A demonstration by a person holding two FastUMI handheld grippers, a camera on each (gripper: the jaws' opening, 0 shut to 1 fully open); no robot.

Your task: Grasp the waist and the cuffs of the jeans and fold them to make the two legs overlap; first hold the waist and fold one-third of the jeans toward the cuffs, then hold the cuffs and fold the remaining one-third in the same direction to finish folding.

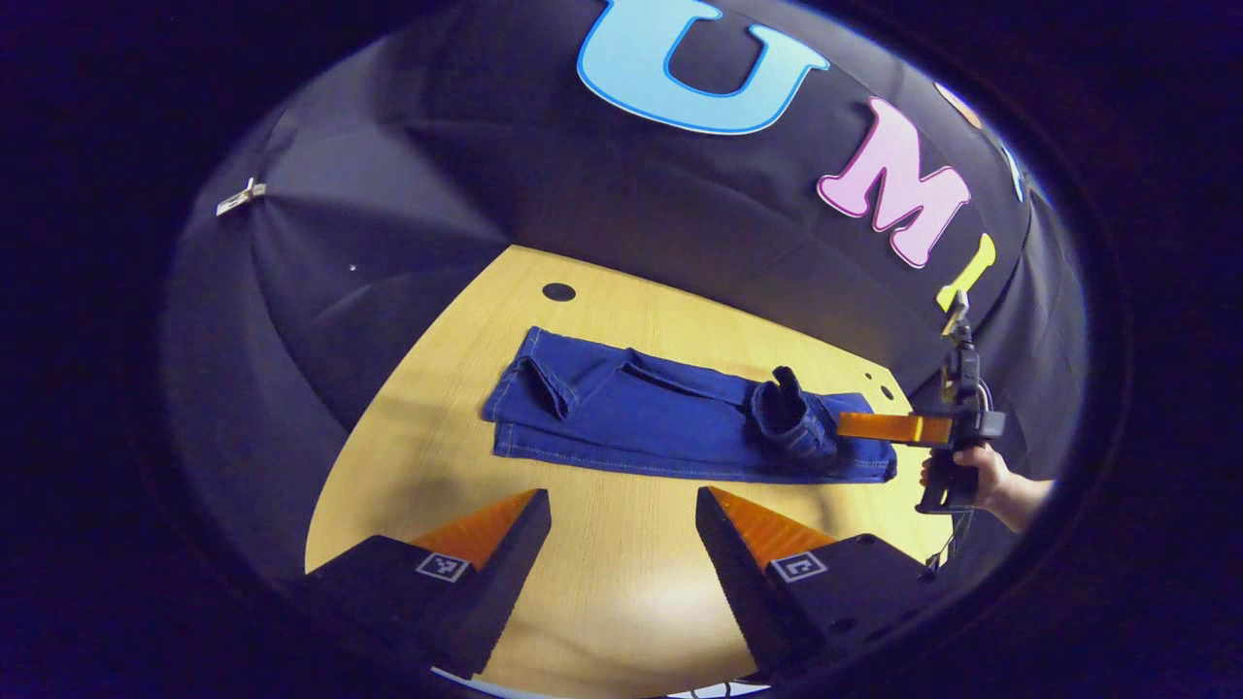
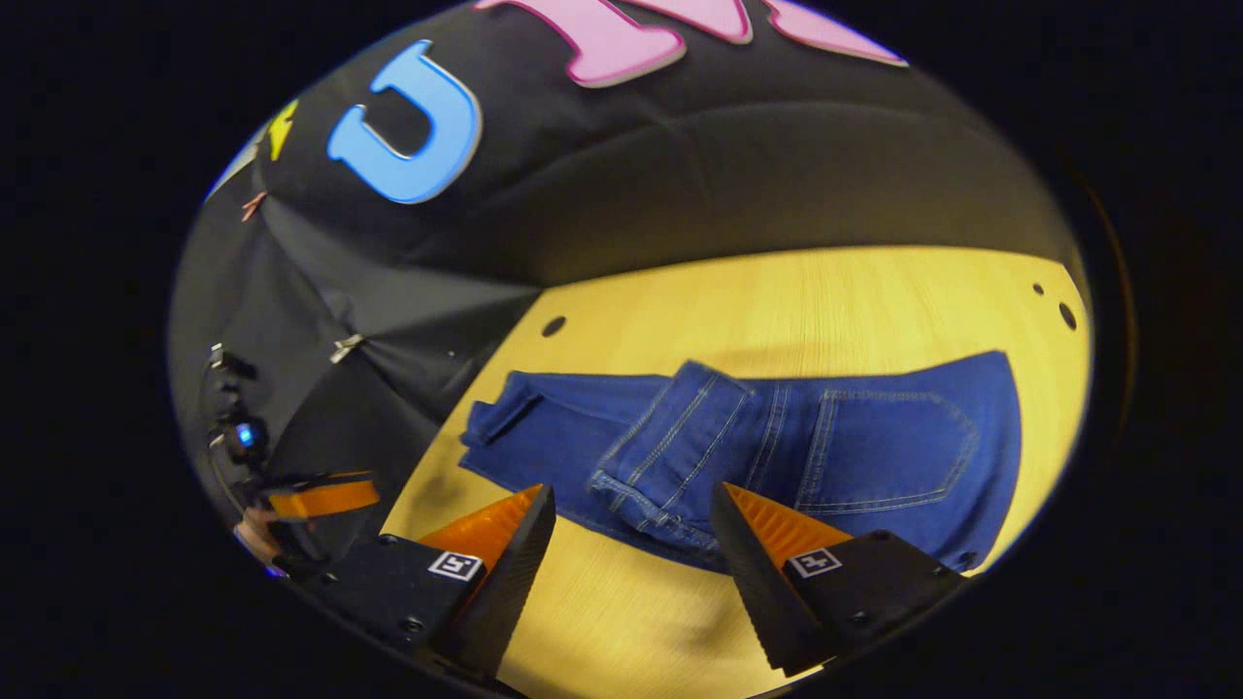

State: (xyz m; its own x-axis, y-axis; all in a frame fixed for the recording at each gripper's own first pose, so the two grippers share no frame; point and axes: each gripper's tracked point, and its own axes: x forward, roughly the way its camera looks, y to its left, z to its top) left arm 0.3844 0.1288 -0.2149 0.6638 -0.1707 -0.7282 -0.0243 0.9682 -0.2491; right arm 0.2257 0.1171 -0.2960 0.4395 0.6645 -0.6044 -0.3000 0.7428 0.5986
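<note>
A: Lying flat on the bench [image 1: 602,573], the jeans [image 1: 670,422] look already doubled, legs overlapping. Waist part bunched up on top of the jeans, likely mid-fold toward the cuffs.

B: Left tongs [image 1: 621,544]?

A: Gaping, holding nothing, hovering short of the jeans' near edge, probably standing by for the cuffs.

B: Right tongs [image 2: 631,544]?

A: Also apart and empty, poised over the raised fold on the jeans. From the left gripper view they reach in from the jeans' far end, a hand [image 1: 981,476] gripping the handle.
</note>
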